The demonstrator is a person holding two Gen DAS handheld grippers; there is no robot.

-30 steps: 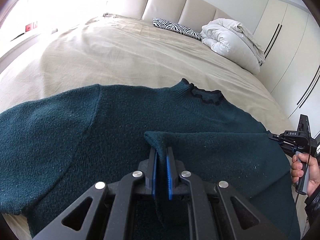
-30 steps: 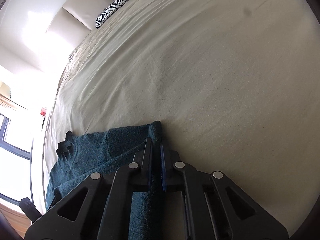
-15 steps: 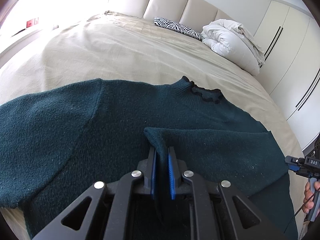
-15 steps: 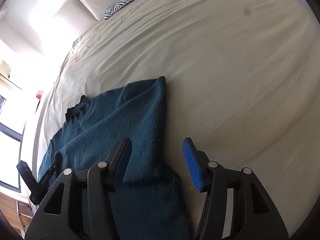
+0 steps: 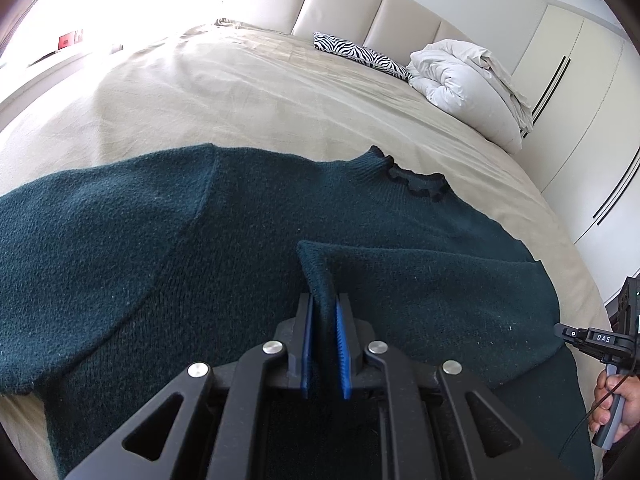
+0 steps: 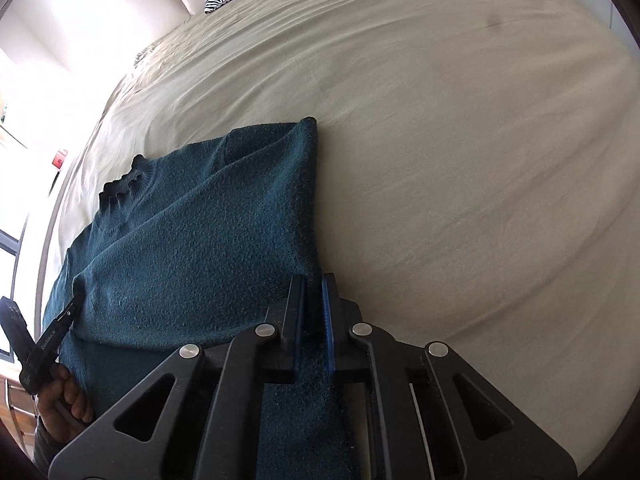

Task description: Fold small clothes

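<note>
A dark teal sweater (image 5: 160,240) lies flat on the beige bed sheet (image 5: 240,96), collar toward the headboard. One sleeve is folded across the body. My left gripper (image 5: 323,304) is shut on the end of that folded sleeve, which rises into a small ridge at the pads. In the right wrist view the sweater (image 6: 200,240) shows a straight folded side edge, and my right gripper (image 6: 313,284) is shut on that edge near its lower end, with knit between the blue pads. The right gripper (image 5: 592,338) also appears at the left view's right edge, held by a hand (image 5: 616,400).
A zebra-print pillow (image 5: 360,54) and a bundled white duvet (image 5: 468,88) lie at the head of the bed by the padded headboard (image 5: 360,4). White wardrobe doors (image 5: 580,100) stand to the right. Bare sheet (image 6: 460,160) stretches beyond the sweater's folded edge.
The right gripper let go of the sleeve fold, opened wide, drew back along the sweater's side edge and shut again on it lower down. The left gripper kept its grip and place.
</note>
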